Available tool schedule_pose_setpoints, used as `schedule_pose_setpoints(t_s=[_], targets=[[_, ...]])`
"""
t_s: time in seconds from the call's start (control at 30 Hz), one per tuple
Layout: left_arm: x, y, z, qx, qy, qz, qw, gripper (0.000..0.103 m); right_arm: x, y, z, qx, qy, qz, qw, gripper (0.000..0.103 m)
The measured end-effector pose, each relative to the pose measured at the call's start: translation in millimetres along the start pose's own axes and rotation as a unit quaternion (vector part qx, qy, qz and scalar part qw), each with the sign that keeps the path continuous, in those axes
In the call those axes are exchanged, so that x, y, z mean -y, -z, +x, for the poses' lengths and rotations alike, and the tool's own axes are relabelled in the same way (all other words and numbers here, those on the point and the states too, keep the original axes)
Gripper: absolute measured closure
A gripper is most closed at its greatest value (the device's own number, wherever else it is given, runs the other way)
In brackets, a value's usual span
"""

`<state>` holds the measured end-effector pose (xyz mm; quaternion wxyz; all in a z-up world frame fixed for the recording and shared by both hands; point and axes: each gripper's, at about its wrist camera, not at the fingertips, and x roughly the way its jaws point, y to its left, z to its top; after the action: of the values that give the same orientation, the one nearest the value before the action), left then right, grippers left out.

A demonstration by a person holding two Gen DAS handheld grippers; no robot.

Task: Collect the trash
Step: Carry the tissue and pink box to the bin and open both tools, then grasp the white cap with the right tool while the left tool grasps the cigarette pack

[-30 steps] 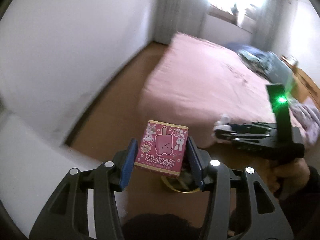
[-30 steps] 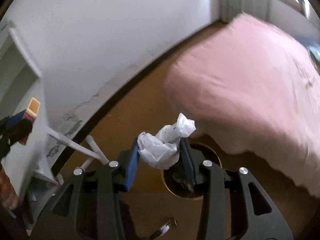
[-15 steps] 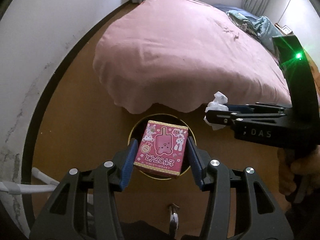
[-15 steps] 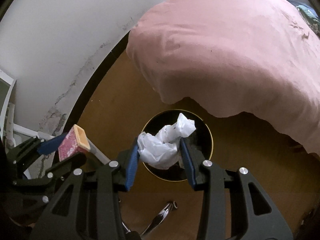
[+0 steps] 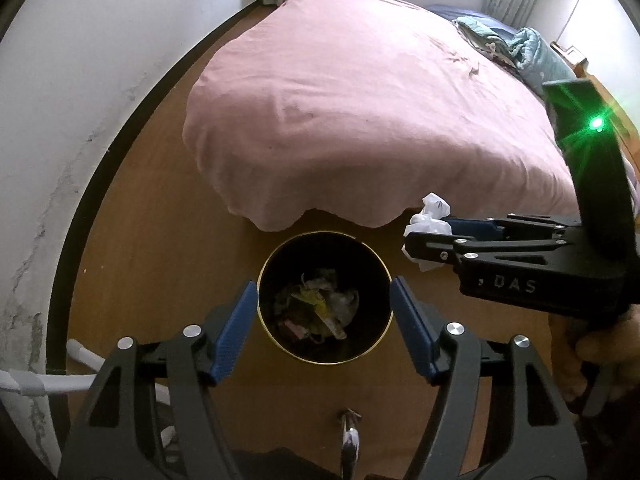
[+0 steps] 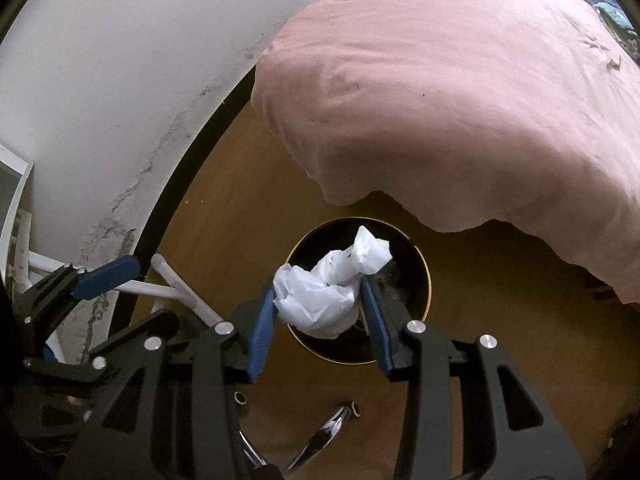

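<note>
A round black trash bin with a gold rim point(image 5: 264, 276) stands on the wooden floor and holds mixed trash point(image 5: 316, 312). My left gripper point(image 5: 323, 312) is open and empty right above the bin. My right gripper point(image 6: 320, 300) is shut on a crumpled white plastic bag point(image 6: 324, 292) and holds it over the bin's near left rim point(image 6: 424, 264). The bag also shows in the left wrist view point(image 5: 430, 216), to the right of the bin. The pink box is not clearly visible in the bin.
A bed with a pink cover point(image 5: 360, 112) hangs over the floor just behind the bin. A white wall point(image 5: 80, 80) with a dark baseboard runs on the left. A white rack point(image 6: 168, 284) stands at the left. Chrome chair legs point(image 6: 324, 432) lie below.
My left gripper opened and the pink box left its fingers. Both grippers tilted down and came over the bin. The right gripper still holds the bag.
</note>
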<state>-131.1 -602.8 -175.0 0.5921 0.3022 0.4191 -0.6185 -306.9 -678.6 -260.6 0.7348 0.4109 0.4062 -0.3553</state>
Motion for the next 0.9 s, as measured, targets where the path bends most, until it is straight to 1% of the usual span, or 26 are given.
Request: schedule_pose_setpoints(t_s=[0.03, 0.07, 0.1, 0.13, 0.17, 0.23, 0.27, 0.37, 0.47, 0.53, 0.57, 0.63, 0.67, 0.7, 0.73, 0.77, 0.83, 0.9], targets=[[-0.4, 0.2, -2.5, 0.001, -0.002, -0.001, 1.0, 0.033, -0.1, -0.4, 0.3, 0.0, 0.002, 0.0, 1.0, 0.058], [-0.8, 0.7, -6.2, 0.003, -0.004, -0.001, 1.0, 0.031, -0.1, -0.5, 0.7, -0.001, 0.004, 0.0, 1.0, 0.052], [-1.0, 1.2, -11.1, 0.006, -0.008, 0.0, 1.0, 0.028, -0.2, -0.5, 0.2, -0.001, 0.005, 0.001, 1.0, 0.048], [-1.1, 1.8, -16.7, 0.011, -0.011, 0.002, 0.9999, 0.026, -0.9, -0.3, -1.3, 0.0, 0.005, 0.0, 1.0, 0.041], [-1.3, 2.5, -22.5, 0.015, -0.014, 0.003, 0.9998, 0.025, -1.7, -0.6, -2.6, 0.004, 0.008, -0.001, 1.0, 0.038], [-2.0, 3.4, -33.6, 0.021, -0.018, 0.003, 0.9996, 0.02, -4.3, -1.1, -6.9, 0.01, 0.011, -0.005, 1.0, 0.037], [-3.0, 4.2, -41.6, 0.026, -0.019, 0.001, 0.9995, 0.019, -5.7, -1.6, -8.8, 0.013, 0.011, -0.007, 1.0, 0.034], [-6.2, 8.2, -69.6, 0.04, -0.026, -0.005, 0.9988, 0.015, -12.4, -1.5, -17.4, 0.022, 0.02, -0.013, 0.999, 0.033], [-10.9, 17.2, -109.8, 0.055, -0.036, -0.004, 0.9979, 0.013, -26.1, -0.2, -34.0, 0.035, 0.02, -0.021, 0.999, 0.03], [-17.8, 26.6, -142.1, 0.065, -0.042, -0.003, 0.997, 0.011, -45.0, 1.7, -50.3, 0.049, 0.014, -0.038, 0.998, 0.026], [-24.1, 33.9, -161.9, 0.073, -0.051, -0.004, 0.996, 0.01, -59.2, 3.3, -59.8, 0.058, 0.009, -0.052, 0.997, 0.024], [-39.4, 49.0, -197.1, 0.086, -0.08, -0.011, 0.9931, 0.009, -91.9, 7.7, -77.0, 0.074, -0.004, -0.084, 0.994, 0.023], [-54.1, 62.6, -221.4, 0.095, -0.106, -0.022, 0.9896, 0.009, -112.0, 9.0, -84.7, 0.081, -0.01, -0.104, 0.991, 0.023], [-64.1, 70.5, -235.0, 0.101, -0.12, -0.03, 0.9872, 0.009, -134.7, 10.8, -92.0, 0.088, -0.02, -0.127, 0.988, 0.023], [-80.7, 85.6, -255.4, 0.108, -0.144, -0.045, 0.9827, 0.009, -152.0, 12.0, -96.9, 0.092, -0.029, -0.143, 0.985, 0.023], [-91.6, 95.2, -267.0, 0.11, -0.158, -0.055, 0.9797, 0.009, -174.4, 14.2, -103.0, 0.098, -0.043, -0.162, 0.981, 0.023], [-121.7, 121.5, -294.9, 0.112, -0.202, -0.083, 0.9694, 0.009, -217.3, 18.8, -110.6, 0.101, -0.072, -0.2, 0.972, 0.021], [-157.0, 154.7, -321.3, 0.104, -0.25, -0.113, 0.9559, 0.009, -265.2, 26.1, -113.7, 0.099, -0.101, -0.243, 0.96, 0.02]])
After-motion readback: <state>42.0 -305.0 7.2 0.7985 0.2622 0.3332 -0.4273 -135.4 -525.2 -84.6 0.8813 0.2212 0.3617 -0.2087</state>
